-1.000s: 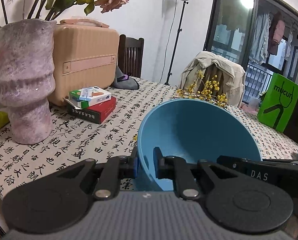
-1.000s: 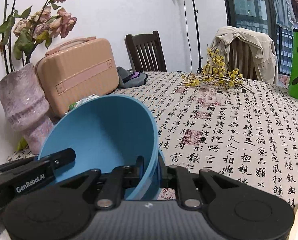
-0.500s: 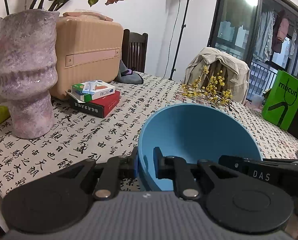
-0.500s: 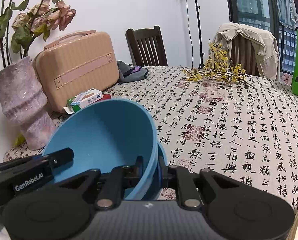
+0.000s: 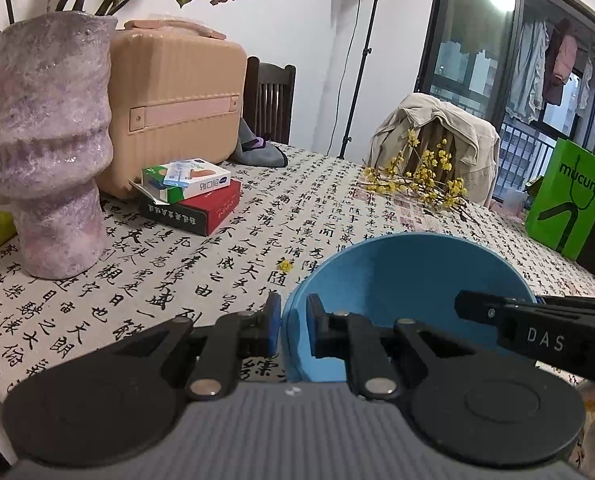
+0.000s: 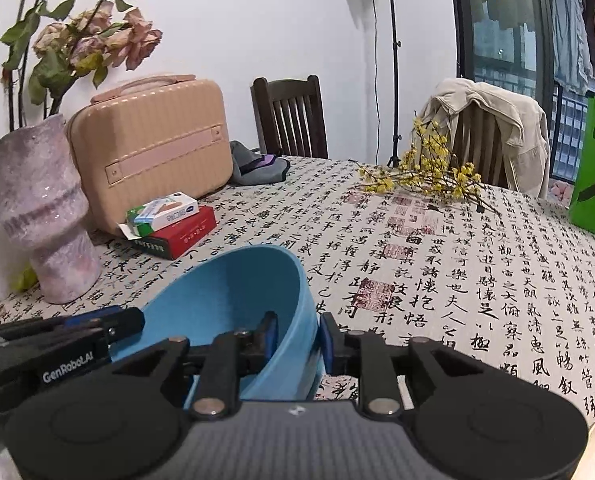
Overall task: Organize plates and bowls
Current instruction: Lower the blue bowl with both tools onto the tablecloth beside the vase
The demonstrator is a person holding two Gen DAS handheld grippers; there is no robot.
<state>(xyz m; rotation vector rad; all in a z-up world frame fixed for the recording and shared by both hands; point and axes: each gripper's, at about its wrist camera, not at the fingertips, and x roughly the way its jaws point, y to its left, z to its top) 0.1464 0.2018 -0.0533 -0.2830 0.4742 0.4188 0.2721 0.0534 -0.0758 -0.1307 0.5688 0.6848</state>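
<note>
The blue bowl (image 5: 409,280) sits low over the near edge of the table (image 5: 257,216), between the two grippers, with nothing visible inside it; its base is hidden behind the gripper bodies in both views, so whether it rests on the calligraphy-print cloth cannot be told. The left gripper (image 5: 293,322) is clamped on the bowl's left rim, one pad outside the wall and one inside. The right gripper (image 6: 297,334) straddles the opposite rim; its jaws have just been opening, and a gap shows between the inner pad and the wall, so the rim stands loosely between them rather than being pinched. In the right wrist view a second blue edge peeks out just under the bowl's wall, but it is too hidden to say whether it is another bowl. At the right edge of the left wrist view a pale blue object is cut off and cannot be identified. Further out stand a mottled pink vase (image 5: 49,152) holding dried roses, a peach case (image 5: 177,108), and a stack of small boxes (image 5: 189,200). A spray of yellow blossoms (image 5: 421,176) lies across the cloth, and a green bag (image 5: 569,200) stands at the far right.
</note>
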